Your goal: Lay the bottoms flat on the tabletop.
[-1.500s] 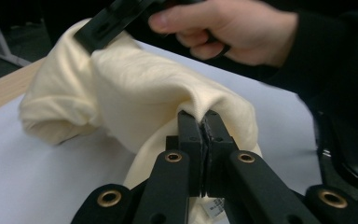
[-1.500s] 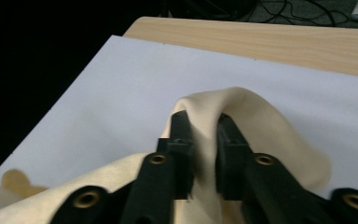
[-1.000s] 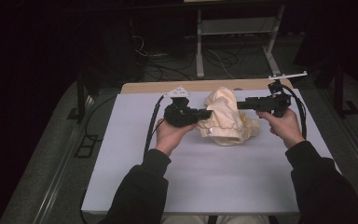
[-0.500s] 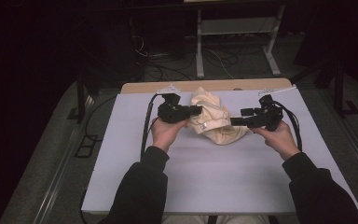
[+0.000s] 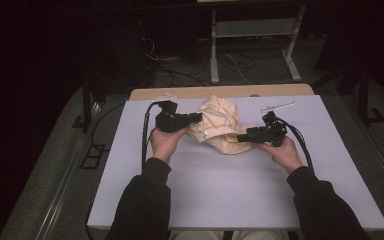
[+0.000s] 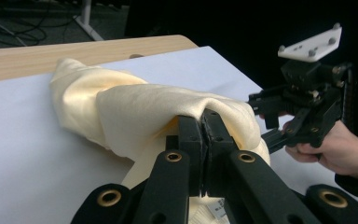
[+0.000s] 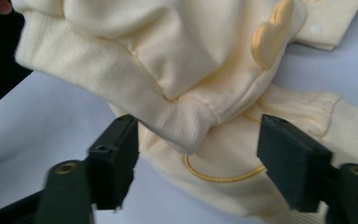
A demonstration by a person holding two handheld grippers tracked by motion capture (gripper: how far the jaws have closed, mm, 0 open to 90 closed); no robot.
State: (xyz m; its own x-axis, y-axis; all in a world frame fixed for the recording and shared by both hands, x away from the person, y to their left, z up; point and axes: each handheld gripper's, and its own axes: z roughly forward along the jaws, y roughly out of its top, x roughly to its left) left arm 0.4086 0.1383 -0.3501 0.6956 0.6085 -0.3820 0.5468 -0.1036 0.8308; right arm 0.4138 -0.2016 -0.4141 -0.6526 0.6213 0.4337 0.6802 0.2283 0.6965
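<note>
- High view: the cream garment (image 5: pixel 221 126) lies bunched on the white tabletop (image 5: pixel 230 195), toward its far edge. The left hand-held gripper (image 5: pixel 196 118) is at the garment's left side and the right hand-held gripper (image 5: pixel 241 137) is at its lower right edge. To do this step well, I judge the left should hold firm while the right takes a separate edge, so the bundle can be spread and not dragged.
- Left gripper view: the left hand-held gripper (image 6: pixel 203 122) has its jaws pressed together on a fold of the garment (image 6: pixel 135 109), which drapes over their tips. The right hand-held gripper (image 6: pixel 272 123) sits just beyond the garment's far end. The pinch looks secure; pulling gently away from the garment's middle should avoid slipping.
- Right gripper view: the right hand-held gripper (image 7: pixel 196 149) stands parted, and its jaws have just been closing. The ribbed cuff (image 7: pixel 186 123) of the garment (image 7: pixel 177 60) lies between them, not yet pinched. Best to push in a little deeper so both pads catch the cuff alone, not the layer below it.
</note>
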